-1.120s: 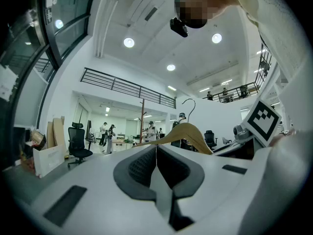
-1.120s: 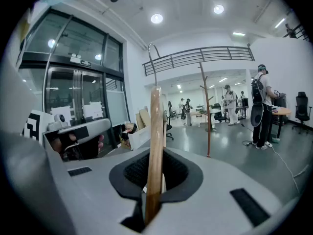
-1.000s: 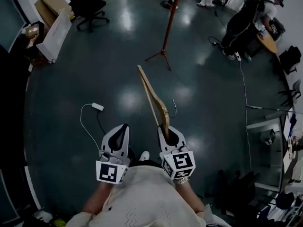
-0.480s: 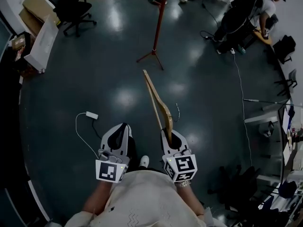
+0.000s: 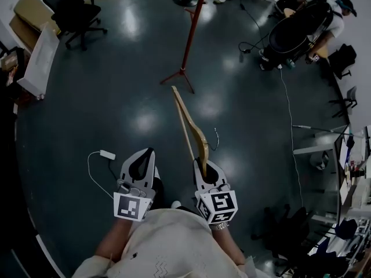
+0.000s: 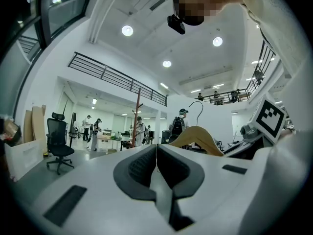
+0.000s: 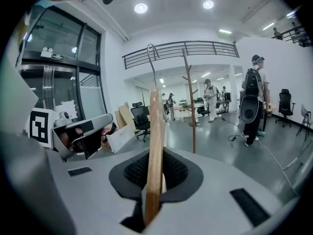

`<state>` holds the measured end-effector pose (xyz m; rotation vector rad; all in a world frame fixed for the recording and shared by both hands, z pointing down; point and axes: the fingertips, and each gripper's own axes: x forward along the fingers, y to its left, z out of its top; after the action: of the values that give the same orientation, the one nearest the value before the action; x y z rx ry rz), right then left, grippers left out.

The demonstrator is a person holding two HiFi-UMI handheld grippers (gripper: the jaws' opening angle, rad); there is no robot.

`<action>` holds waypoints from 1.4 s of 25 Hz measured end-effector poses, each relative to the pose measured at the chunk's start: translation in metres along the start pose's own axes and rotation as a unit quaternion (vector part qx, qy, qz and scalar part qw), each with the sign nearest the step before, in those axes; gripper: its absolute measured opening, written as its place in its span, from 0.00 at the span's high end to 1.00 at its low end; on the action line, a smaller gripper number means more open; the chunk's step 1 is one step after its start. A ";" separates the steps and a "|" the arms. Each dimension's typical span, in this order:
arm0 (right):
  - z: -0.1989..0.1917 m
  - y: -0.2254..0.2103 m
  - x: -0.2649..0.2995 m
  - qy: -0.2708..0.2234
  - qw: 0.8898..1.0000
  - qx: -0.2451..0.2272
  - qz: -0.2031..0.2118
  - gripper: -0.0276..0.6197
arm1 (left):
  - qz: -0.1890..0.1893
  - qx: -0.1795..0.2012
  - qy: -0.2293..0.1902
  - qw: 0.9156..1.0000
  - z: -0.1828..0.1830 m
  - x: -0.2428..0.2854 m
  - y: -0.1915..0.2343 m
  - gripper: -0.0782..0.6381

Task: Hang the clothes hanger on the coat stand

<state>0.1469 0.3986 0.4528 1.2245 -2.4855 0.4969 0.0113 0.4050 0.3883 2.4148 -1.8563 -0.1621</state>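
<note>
My right gripper [image 5: 203, 168] is shut on one end of a wooden clothes hanger [image 5: 189, 126], which points forward from its jaws; its metal hook [image 5: 215, 138] sticks out to the right. In the right gripper view the hanger [image 7: 154, 146] stands upright between the pads, hook [image 7: 152, 58] at the top. The red-brown coat stand [image 5: 188, 36] rises from the dark floor ahead, a good way beyond the hanger's tip; it shows too in the right gripper view [image 7: 191, 102]. My left gripper [image 5: 139, 168] is shut and holds nothing [image 6: 155, 163].
A black office chair [image 5: 71, 13] and cardboard boxes [image 5: 29, 16] stand far left. A person with a backpack [image 5: 301, 30] stands far right by a desk. A white adapter with cable [image 5: 106, 154] lies on the floor left of my left gripper.
The view has shifted forward: the coat stand and chair sit nearer and lower in view. The hanger stays held in my right gripper, both grippers keep their pose.
</note>
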 end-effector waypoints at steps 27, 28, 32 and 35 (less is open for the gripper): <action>0.085 -0.024 0.175 -0.005 1.000 0.022 -0.003 0.88 | -0.038 0.011 0.003 0.999 0.010 0.136 0.128 0.87; 0.090 -0.026 0.184 -0.005 1.000 0.021 0.000 0.88 | -0.036 0.013 0.003 0.999 0.012 0.143 0.134 0.87; 0.108 -0.049 0.219 -0.004 1.000 0.021 0.010 0.88 | -0.030 0.026 0.002 0.999 0.013 0.184 0.148 0.87; 0.114 -0.074 0.243 0.007 1.000 0.025 0.015 0.88 | -0.022 0.025 0.009 0.999 0.008 0.218 0.153 0.87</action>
<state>0.0507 0.1376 0.4692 1.1990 -2.4977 0.5771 -0.0807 0.1549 0.3951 2.4829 -1.8219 -0.0994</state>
